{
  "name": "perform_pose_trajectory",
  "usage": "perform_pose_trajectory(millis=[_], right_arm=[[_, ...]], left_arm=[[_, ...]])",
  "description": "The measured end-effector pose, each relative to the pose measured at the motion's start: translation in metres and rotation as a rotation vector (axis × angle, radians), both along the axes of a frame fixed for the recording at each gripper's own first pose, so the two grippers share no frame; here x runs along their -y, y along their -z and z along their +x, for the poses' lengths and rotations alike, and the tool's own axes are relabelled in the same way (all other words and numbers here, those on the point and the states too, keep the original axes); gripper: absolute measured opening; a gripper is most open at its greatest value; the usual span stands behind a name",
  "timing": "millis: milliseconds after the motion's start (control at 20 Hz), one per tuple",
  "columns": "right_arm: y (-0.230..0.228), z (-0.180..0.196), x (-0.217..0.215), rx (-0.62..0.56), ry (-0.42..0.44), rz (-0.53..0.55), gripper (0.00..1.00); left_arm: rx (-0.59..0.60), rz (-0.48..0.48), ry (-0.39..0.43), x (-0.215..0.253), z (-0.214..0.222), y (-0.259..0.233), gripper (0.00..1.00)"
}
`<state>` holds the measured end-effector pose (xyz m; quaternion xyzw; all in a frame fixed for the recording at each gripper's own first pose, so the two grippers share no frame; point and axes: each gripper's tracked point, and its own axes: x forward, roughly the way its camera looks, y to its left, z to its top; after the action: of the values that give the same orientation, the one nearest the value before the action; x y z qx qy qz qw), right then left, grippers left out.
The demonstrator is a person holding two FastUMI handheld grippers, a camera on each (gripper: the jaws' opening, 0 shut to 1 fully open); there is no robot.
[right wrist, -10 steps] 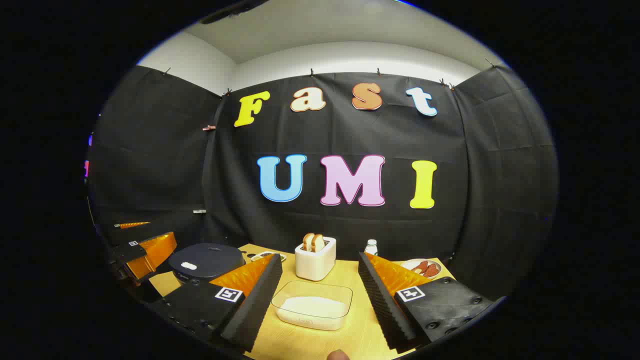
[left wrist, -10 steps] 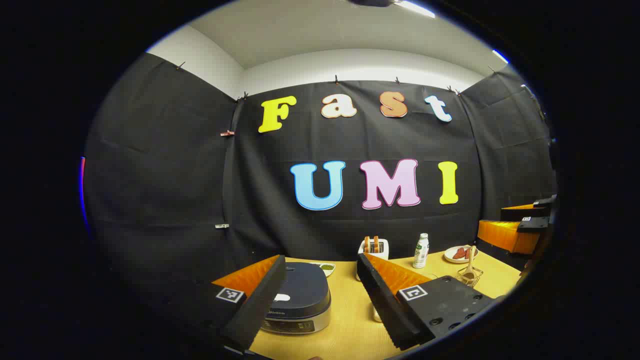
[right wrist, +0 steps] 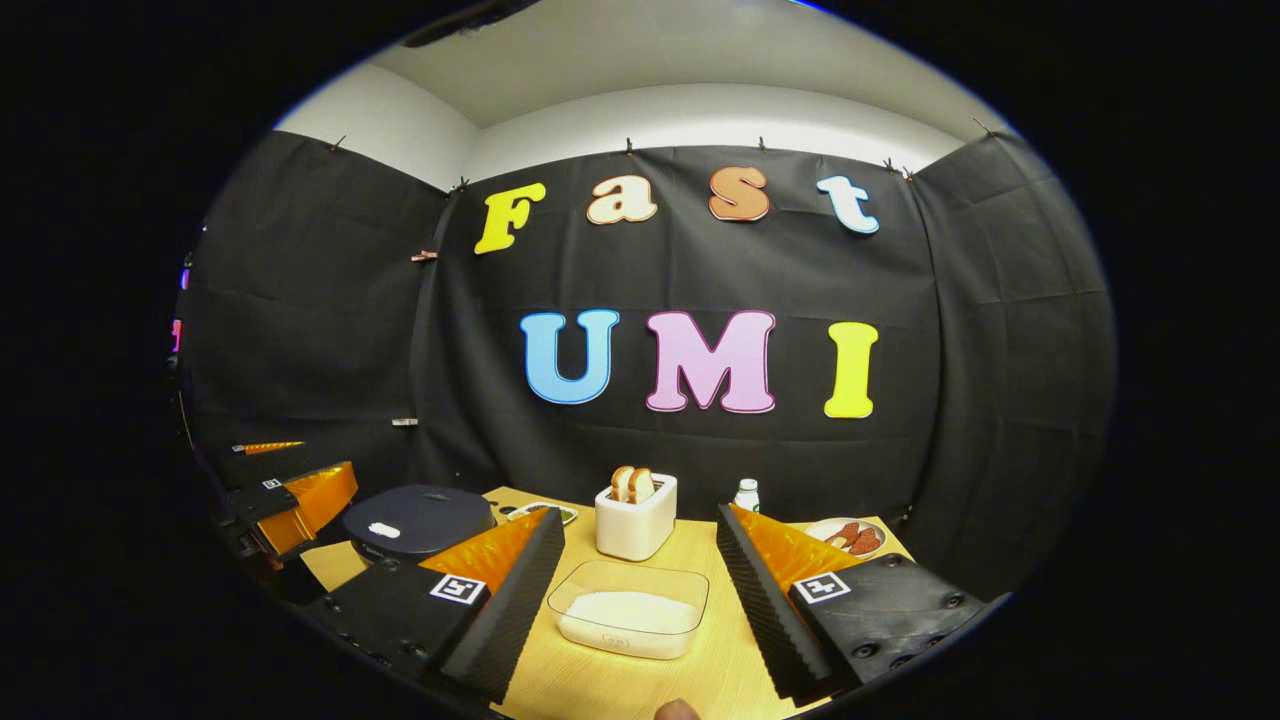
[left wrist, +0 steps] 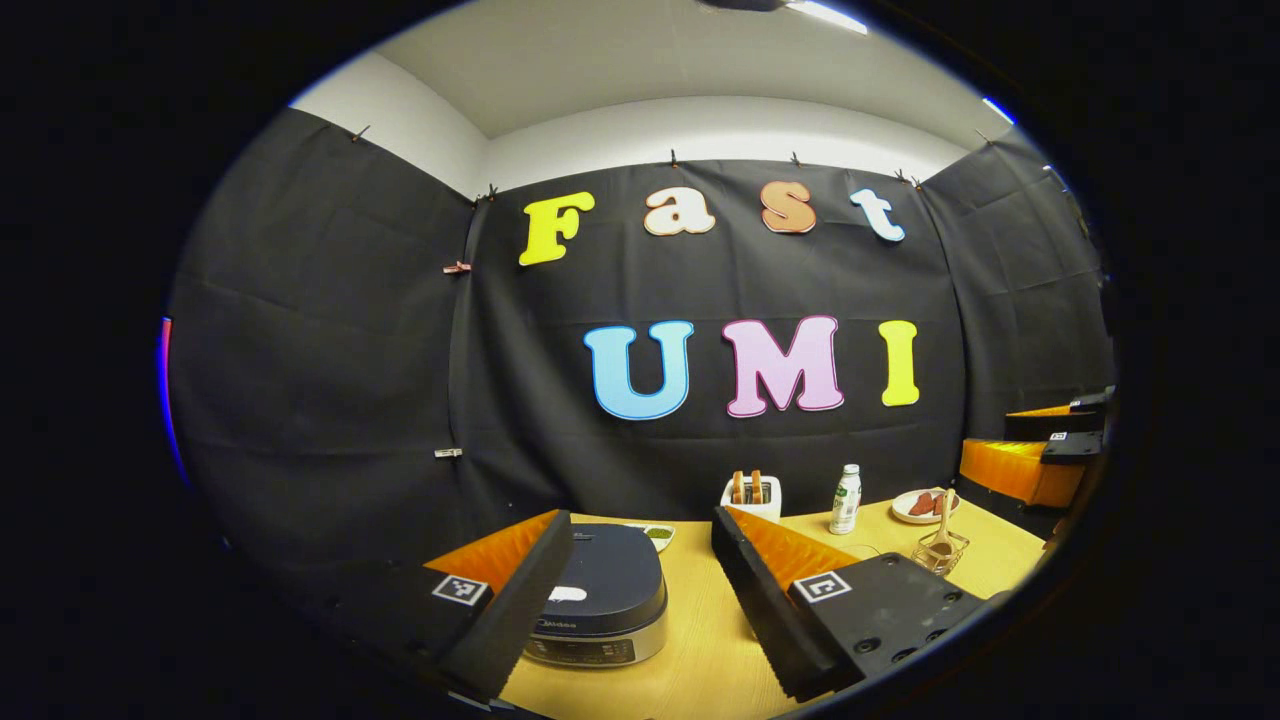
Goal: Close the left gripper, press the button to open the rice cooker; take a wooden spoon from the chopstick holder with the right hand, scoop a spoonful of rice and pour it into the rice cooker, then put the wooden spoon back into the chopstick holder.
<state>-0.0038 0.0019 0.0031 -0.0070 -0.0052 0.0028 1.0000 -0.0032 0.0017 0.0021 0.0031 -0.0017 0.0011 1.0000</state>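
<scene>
- In the left gripper view the left gripper (left wrist: 640, 600) sits at the bottom of the frame with its two fingers spread wide and nothing between them.
- The rice cooker (left wrist: 600, 600) stands on the wooden table (left wrist: 700, 650) at lower centre, just past the left finger, which covers part of it; its dark lid is down.
- At the lower right of that view a wire chopstick holder (left wrist: 941, 551) stands on the table with a wooden spoon (left wrist: 941, 520) upright in it.
- Behind the holder lies a plate (left wrist: 915, 507) with reddish food; a small bottle (left wrist: 846, 499) and a white toaster (left wrist: 752, 494) with bread stand further left along the back of the table.
- The right gripper shows at the far right edge of that view, its orange fingers (left wrist: 1010, 470) above the table end.
- In the right gripper view the right gripper (right wrist: 640, 600) is at the bottom of the frame, fingers held well apart and empty.
- Between its fingers, on the table, lies a clear container (right wrist: 628, 620) of white rice.
- The rice cooker is at the lower left of this view, lid closed, with the left gripper just to its left, fingers apart.
- The toaster stands behind the container, the bottle and the plate to the right.
</scene>
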Motion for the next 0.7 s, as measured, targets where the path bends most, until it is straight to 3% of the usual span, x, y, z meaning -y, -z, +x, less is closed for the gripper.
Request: perform_pose_trajectory(millis=[700], right_arm=[[0.0, 0.004, 0.001, -0.004, 0.008, 0.016, 0.95]], left_arm=[[-0.01, -0.003, -0.016, -0.01, 0.015, 0.006, 0.89]])
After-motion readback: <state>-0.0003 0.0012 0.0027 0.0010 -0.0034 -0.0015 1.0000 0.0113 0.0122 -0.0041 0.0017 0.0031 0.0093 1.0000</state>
